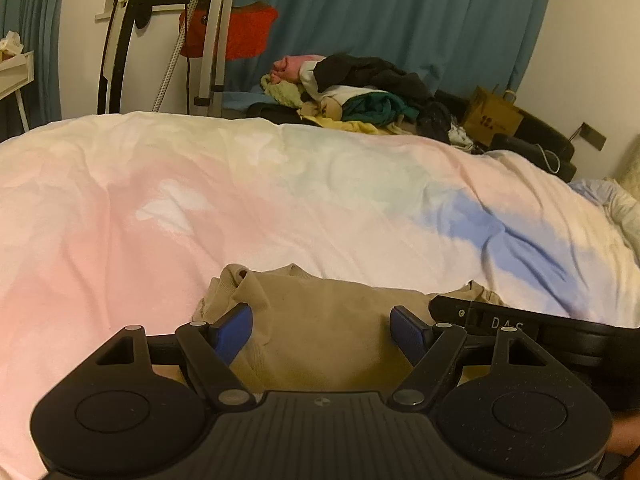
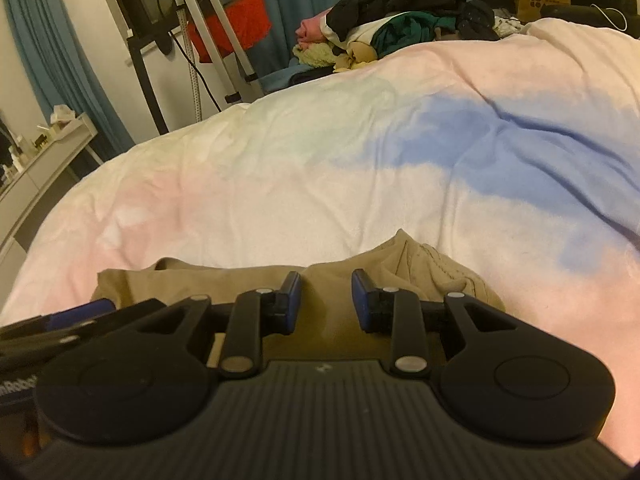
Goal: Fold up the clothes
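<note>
Showing shelf only right view; khaki garment both.

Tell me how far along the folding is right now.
Done: the tan garment lies bunched on the bedspread, seemingly partly folded. In hand: nothing; the left gripper and right gripper hover over it with jaws apart, gripping no cloth. Left: flattening that garment, then the clothes pile at the far edge.

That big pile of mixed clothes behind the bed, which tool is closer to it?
Right, slightly. The pile of mixed clothes lies ahead-right of the left tool, which is on the right tool's left. Both hover above the crumpled tan garment, far from it.
</note>
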Demonstrator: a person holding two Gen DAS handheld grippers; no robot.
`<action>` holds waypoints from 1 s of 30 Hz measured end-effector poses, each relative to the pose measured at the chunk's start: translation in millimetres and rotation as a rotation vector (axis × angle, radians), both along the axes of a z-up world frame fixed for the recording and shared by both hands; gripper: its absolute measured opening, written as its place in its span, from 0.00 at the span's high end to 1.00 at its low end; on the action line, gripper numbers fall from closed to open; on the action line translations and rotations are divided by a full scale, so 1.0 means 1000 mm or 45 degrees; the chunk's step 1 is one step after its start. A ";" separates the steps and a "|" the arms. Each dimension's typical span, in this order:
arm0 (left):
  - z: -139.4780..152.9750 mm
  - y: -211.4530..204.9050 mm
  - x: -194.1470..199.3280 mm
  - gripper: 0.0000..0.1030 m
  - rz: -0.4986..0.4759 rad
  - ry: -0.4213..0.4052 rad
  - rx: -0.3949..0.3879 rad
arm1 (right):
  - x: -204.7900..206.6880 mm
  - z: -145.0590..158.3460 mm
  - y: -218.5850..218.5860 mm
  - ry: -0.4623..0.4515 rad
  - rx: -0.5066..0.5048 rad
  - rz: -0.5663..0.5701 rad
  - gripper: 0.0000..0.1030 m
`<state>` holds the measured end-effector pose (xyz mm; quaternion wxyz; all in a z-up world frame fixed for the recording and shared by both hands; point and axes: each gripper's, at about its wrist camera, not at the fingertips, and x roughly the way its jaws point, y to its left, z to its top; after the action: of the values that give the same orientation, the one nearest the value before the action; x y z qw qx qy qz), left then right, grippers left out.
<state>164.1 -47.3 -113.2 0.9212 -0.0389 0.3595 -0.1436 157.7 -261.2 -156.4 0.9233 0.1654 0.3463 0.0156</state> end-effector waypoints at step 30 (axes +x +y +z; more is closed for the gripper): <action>0.052 0.031 -0.136 0.25 -0.033 0.030 -0.112 | -0.117 0.013 0.018 -0.014 0.019 0.029 0.72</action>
<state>28.1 -16.4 -61.6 0.9124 -0.0766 0.3641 -0.1707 40.9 -242.9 -143.3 0.9237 0.1684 0.3429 0.0295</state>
